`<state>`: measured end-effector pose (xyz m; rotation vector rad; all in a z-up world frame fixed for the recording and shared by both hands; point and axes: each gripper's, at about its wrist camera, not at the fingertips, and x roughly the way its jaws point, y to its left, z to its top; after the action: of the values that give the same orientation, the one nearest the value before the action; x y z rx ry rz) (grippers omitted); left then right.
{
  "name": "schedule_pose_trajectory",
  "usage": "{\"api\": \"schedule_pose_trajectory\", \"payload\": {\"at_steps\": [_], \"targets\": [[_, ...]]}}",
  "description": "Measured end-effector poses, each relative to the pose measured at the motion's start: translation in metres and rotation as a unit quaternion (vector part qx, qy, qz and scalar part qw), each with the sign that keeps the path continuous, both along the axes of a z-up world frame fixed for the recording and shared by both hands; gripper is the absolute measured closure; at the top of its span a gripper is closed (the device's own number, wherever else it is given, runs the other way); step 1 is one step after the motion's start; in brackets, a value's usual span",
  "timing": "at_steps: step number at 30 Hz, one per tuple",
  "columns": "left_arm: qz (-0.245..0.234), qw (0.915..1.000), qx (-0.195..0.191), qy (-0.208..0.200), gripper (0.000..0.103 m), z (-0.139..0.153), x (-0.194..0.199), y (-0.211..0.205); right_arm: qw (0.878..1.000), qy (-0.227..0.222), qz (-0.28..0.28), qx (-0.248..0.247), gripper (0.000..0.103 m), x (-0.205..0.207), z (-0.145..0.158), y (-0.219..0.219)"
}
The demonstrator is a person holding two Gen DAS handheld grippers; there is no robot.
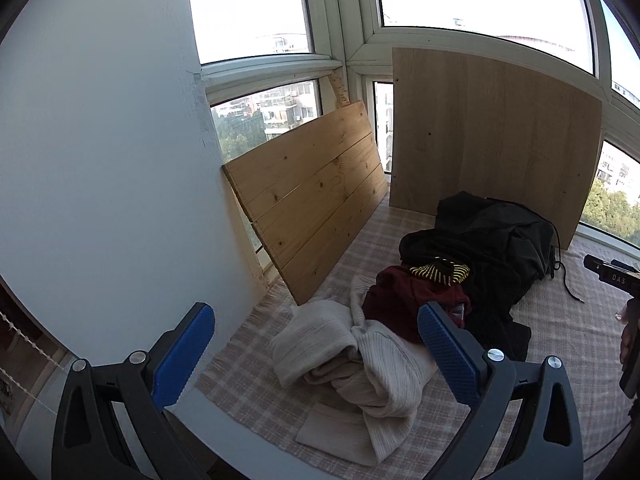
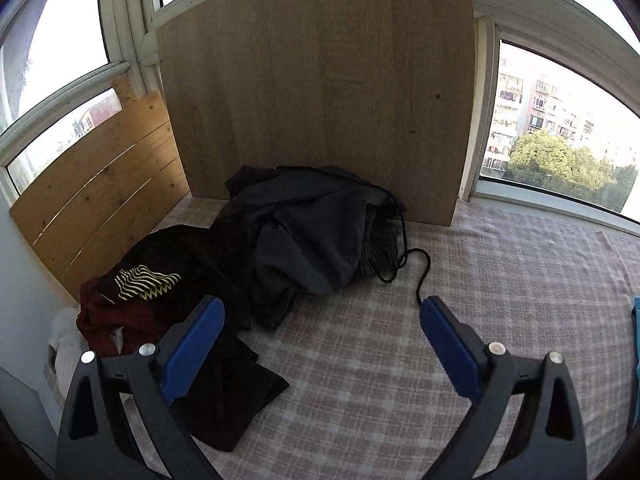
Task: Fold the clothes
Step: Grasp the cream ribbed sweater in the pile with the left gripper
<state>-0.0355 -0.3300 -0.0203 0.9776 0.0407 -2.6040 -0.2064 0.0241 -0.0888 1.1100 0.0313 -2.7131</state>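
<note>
A heap of unfolded clothes lies on a checked cloth (image 2: 460, 300). Nearest the left gripper (image 1: 316, 344) is a crumpled cream knit sweater (image 1: 360, 360); its fingers stand wide open above it, holding nothing. Behind it lie a dark red garment (image 1: 400, 300), a black piece with yellow stripes (image 1: 440, 272) and a dark grey-black garment (image 1: 492, 236) with a black cord (image 2: 416, 272). The right gripper (image 2: 322, 328) is open too, hovering above the cloth at the edge of the black clothing (image 2: 228, 392). The striped piece (image 2: 144, 280) and red garment (image 2: 104, 316) sit at its left.
A pine plank panel (image 1: 312, 196) and a larger pale board (image 1: 492, 132) lean against the windows behind the pile. A white wall (image 1: 100, 160) stands at the left. Something light blue (image 2: 636, 340) shows at the right edge. The other gripper's tip (image 1: 612, 276) is at far right.
</note>
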Motion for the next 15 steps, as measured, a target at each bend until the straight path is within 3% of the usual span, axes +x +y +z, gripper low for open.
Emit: {"api": "schedule_pose_trajectory", "payload": {"at_steps": [2, 13, 15], "targets": [[0.007, 0.9999, 0.006, -0.007, 0.001, -0.006, -0.005, -0.008, 1.000, -0.006, 0.012, 0.019, 0.019, -0.003, -0.005, -0.007], [0.005, 0.9987, 0.009, -0.050, 0.001, -0.045, -0.006, -0.008, 0.997, -0.060, 0.038, 0.019, 0.019, -0.008, -0.052, -0.027], [0.004, 0.9979, 0.025, -0.060, 0.001, -0.054, -0.005, -0.011, 0.996, -0.069, 0.045, 0.021, 0.020, -0.008, -0.058, -0.033]]}}
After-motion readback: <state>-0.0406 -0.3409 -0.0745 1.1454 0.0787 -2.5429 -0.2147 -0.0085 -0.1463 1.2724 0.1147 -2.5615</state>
